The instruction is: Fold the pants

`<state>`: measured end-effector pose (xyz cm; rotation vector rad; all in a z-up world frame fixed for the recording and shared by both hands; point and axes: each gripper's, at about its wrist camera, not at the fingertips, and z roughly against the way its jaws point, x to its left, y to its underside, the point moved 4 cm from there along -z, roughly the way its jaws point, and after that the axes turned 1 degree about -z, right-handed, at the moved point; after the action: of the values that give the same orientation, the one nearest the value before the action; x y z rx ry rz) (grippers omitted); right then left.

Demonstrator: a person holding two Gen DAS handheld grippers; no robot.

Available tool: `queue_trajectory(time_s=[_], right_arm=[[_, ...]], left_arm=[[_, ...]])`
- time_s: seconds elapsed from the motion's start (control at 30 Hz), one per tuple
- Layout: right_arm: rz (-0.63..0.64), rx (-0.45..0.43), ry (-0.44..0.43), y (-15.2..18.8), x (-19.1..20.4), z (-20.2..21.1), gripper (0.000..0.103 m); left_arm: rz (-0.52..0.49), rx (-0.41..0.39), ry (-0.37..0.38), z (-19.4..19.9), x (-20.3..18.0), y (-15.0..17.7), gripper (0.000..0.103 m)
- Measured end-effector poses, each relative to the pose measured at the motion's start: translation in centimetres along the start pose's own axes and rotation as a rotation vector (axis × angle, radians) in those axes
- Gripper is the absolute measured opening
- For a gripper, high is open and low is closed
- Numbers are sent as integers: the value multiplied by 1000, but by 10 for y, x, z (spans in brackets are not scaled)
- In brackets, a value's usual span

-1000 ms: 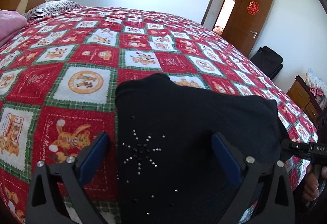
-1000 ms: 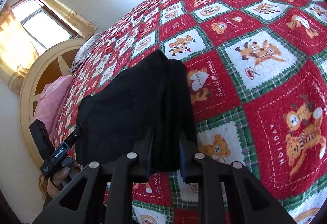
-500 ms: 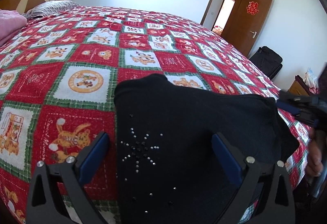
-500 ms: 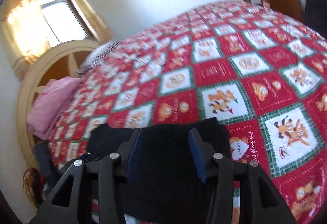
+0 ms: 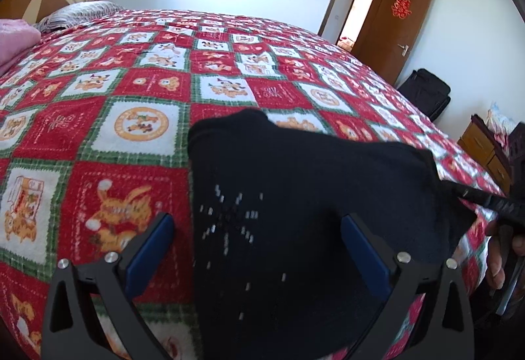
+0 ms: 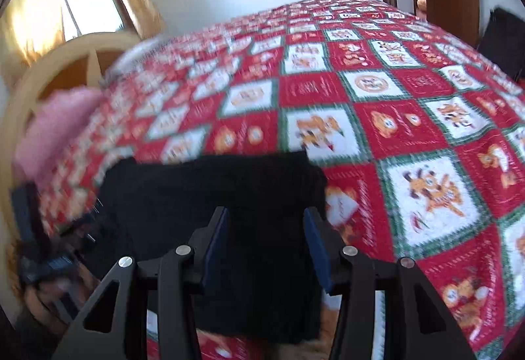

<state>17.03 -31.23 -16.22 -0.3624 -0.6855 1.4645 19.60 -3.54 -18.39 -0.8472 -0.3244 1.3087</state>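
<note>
The black pants (image 5: 305,205) lie folded into a compact block on the red patchwork bedspread (image 5: 137,91), near the bed's front edge; a rhinestone star shows on top. My left gripper (image 5: 259,248) is open, its blue pads on either side of the pants, above them. In the right wrist view the pants (image 6: 210,196) lie in front of my right gripper (image 6: 265,248), which is open with nothing between the pads. The right gripper also shows at the right edge of the left wrist view (image 5: 492,205).
A pink blanket (image 5: 13,45) and a striped pillow (image 5: 78,12) lie at the head of the bed by the wooden headboard (image 6: 62,71). A brown door (image 5: 393,28), a black bag (image 5: 425,92) and a wooden dresser (image 5: 485,146) stand to the right.
My right gripper has let go of the pants' edge, opened and pulled back and up, swinging its view. My left gripper has stayed open over the pants.
</note>
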Motion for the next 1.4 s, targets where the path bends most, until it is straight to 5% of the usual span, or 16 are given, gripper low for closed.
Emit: queue_trajectory(time_s=[0.2,0.3,0.37,0.5,0.7,0.97,1.17,1.4], right_arm=[[-63,-10,7,1,-22,11,59],[15,-104,-10,-24,7,32,59],[79,-99,-97,-41,41,30,59],[196,-8,-263,-65,110,3,59],[336,96,-331,-90,192,-55,59],[445,444,-396,-72,235,-124,58],[499,405,-353,-64,241,-124,18],[469,349,-303,-59,243,-139,15]], left_arm=[[-6,-2,6,21,4,20,103],[-1,-19,14,26,6,27,103],[11,-20,12,26,7,27,103],[45,-39,6,35,15,28,103],[51,-46,0,40,32,41,103],[-2,-44,-19,34,29,41,103],[-24,-42,-31,32,28,43,103],[-37,-49,-33,31,28,43,103]])
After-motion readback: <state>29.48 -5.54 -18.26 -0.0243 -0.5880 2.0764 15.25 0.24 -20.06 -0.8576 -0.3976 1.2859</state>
